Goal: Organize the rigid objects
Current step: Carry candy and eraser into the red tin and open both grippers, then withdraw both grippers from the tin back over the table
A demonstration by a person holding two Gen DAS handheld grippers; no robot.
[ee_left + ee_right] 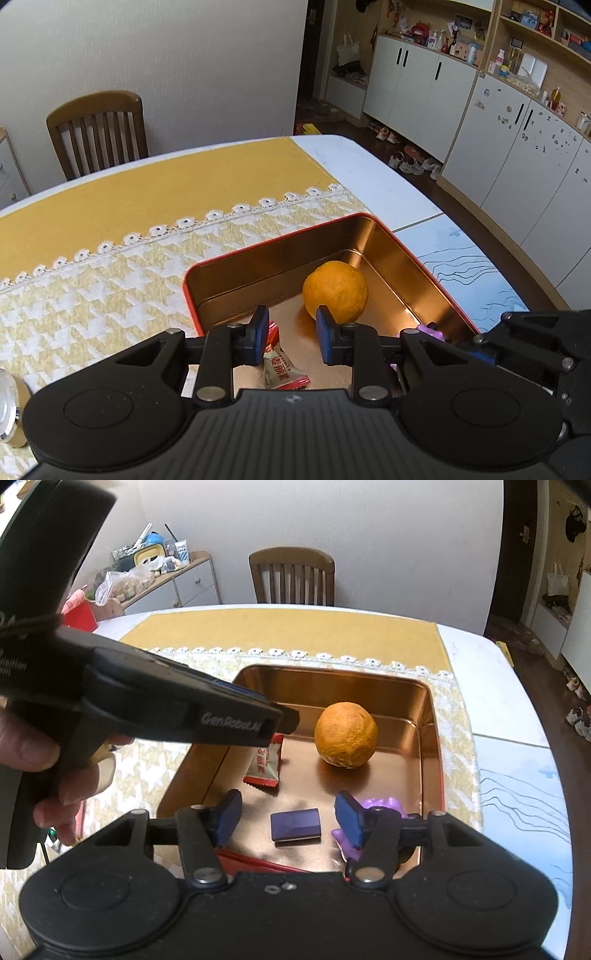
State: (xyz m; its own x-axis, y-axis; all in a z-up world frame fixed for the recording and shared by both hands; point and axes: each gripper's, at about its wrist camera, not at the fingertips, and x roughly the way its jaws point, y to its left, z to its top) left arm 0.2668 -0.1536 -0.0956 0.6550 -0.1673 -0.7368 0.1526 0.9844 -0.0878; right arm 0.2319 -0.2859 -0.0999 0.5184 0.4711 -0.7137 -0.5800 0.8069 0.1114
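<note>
A red tin box with a gold inside [391,243] [436,746] stands on the table. In it lie an orange [335,290] [346,734], a red-and-white snack packet [284,373] [265,766], a small dark purple block [295,826] and a purple toy [380,806] [430,329]. My left gripper [291,334] is open and empty over the box, above the packet, just short of the orange. It shows from the side in the right wrist view [284,720]. My right gripper [288,821] is open and empty, its fingers either side of the purple block.
A yellow houndstooth cloth with a lace trim [110,280] covers the table. A round silver object [9,406] lies at the left. A wooden chair [98,127] stands behind the table. White cabinets [517,147] line the right. A cluttered side cabinet [159,572] stands far left.
</note>
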